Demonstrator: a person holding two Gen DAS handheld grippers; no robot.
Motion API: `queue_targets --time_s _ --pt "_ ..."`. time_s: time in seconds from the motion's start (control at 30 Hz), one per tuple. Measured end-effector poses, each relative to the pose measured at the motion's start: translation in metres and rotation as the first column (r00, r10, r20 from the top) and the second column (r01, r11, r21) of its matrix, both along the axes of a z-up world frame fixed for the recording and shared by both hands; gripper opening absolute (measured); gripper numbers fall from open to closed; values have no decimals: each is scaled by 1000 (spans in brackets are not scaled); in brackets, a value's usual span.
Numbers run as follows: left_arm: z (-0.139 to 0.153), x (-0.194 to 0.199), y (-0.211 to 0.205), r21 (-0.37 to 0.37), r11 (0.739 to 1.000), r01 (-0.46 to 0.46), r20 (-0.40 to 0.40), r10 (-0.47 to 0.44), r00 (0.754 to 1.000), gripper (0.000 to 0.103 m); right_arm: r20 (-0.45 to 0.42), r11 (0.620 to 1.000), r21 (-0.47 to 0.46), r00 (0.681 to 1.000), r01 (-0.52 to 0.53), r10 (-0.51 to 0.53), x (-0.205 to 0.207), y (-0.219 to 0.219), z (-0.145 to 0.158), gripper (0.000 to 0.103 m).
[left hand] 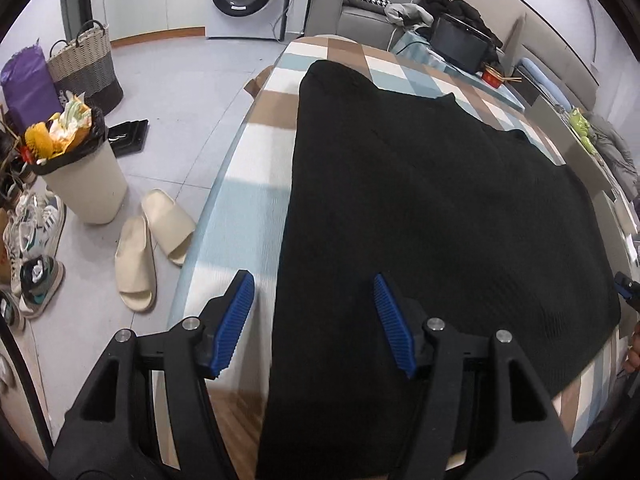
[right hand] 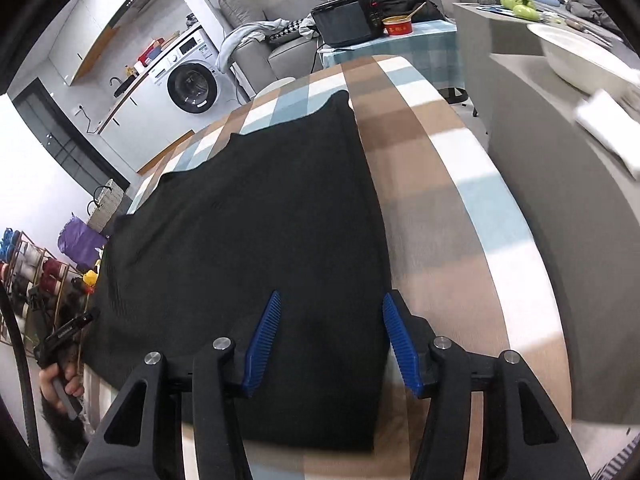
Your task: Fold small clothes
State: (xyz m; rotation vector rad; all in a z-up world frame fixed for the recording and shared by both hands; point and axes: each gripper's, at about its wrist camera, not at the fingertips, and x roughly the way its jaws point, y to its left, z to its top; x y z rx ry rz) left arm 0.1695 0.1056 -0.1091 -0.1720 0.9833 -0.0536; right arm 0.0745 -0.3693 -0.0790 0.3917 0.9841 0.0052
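A black knit garment lies spread flat on a table with a checked cloth. My left gripper stands open over the garment's near left edge, one blue pad above the cloth and the other above the fabric, with nothing pinched. In the right wrist view the same garment fills the middle. My right gripper is open above its near right corner, and the fabric's right edge runs just inside the right pad. A hand holds the left gripper's handle at the lower left.
On the floor to the left stand a full waste bin, cream slippers, sneakers and a woven basket. Beyond the table are a washing machine, a sofa, a black appliance and a red bowl. A white basin sits on a grey counter at the right.
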Motion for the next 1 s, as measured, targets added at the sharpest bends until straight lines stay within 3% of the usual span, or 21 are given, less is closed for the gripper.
queue_targets --time_s 0.33,0.4,0.43,0.5,0.63,0.67,0.73,0.83,1.0 --pt "3 -45 -3 3 1000 8 4 -8 1000 59 -7 999 31 1000 -6 7 -31 4 -9 54" --pt "3 -46 -5 5 1000 10 -1 -10 1000 59 0 999 48 1000 -9 9 -29 3 -10 43" --pt "2 -48 -6 4 1000 10 -4 -10 1000 59 6 999 40 1000 -12 12 -28 5 -9 24" --pt "4 -47 -8 17 1000 13 0 -13 1000 59 35 999 10 999 -30 30 -29 10 -1 13" --pt "9 -51 -10 39 999 20 18 -21 1000 48 107 997 -38 991 -74 78 -44 22 23 10" --pt "9 -53 -9 40 999 20 20 -20 1000 46 101 996 -47 992 -70 75 -47 22 23 10" --pt "8 -54 -7 16 999 28 19 -28 999 32 51 994 -78 996 -71 76 -48 23 13 10" --pt "9 -57 -8 15 999 44 36 -45 998 20 15 995 -82 998 -64 65 -49 23 2 11" --pt "13 -61 -5 11 999 43 51 -44 998 13 27 995 -87 998 -55 57 -53 21 3 12"
